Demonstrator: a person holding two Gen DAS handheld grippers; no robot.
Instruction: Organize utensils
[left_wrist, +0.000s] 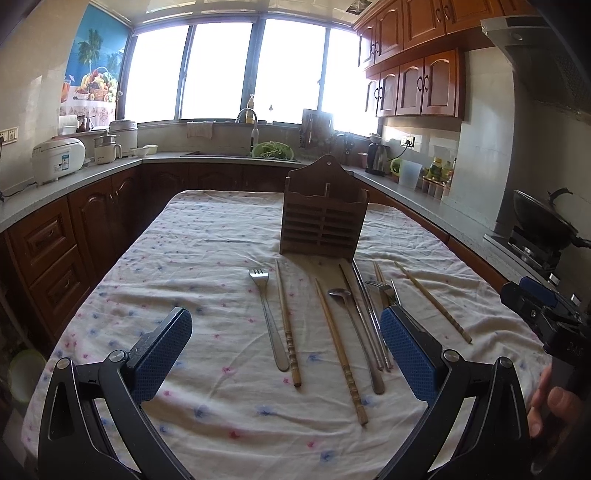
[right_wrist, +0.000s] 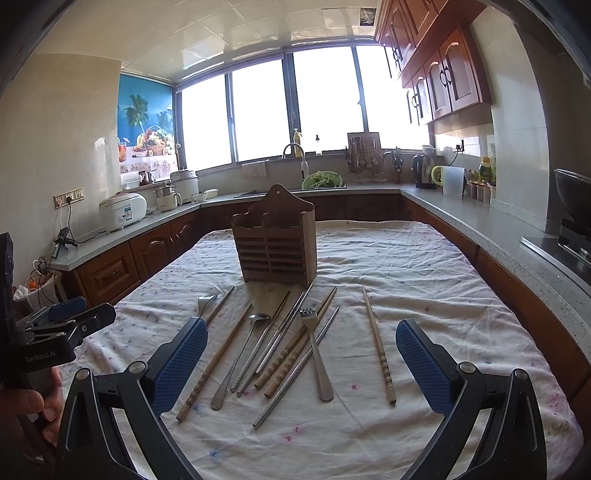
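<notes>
While both tools hover above the near edge of the tablecloth (left_wrist: 207, 236), the left gripper (left_wrist: 286, 332) and right gripper (right_wrist: 301, 343) have their blue pads spread wide, holding nothing. Just beyond them lie 2 forks, a spoon (right_wrist: 240, 354) and several wooden and metal chopsticks, loosely fanned, near the wooden utensil holder (right_wrist: 277, 243) standing upright farther back

The only legible writing is the pale brand mark "GenRobot.AI" on the black body of the left gripper (right_wrist: 79, 319) at nine o'clock in the right wrist view; the rice cooker's (right_wrist: 122, 211) label is too small to read.
</notes>
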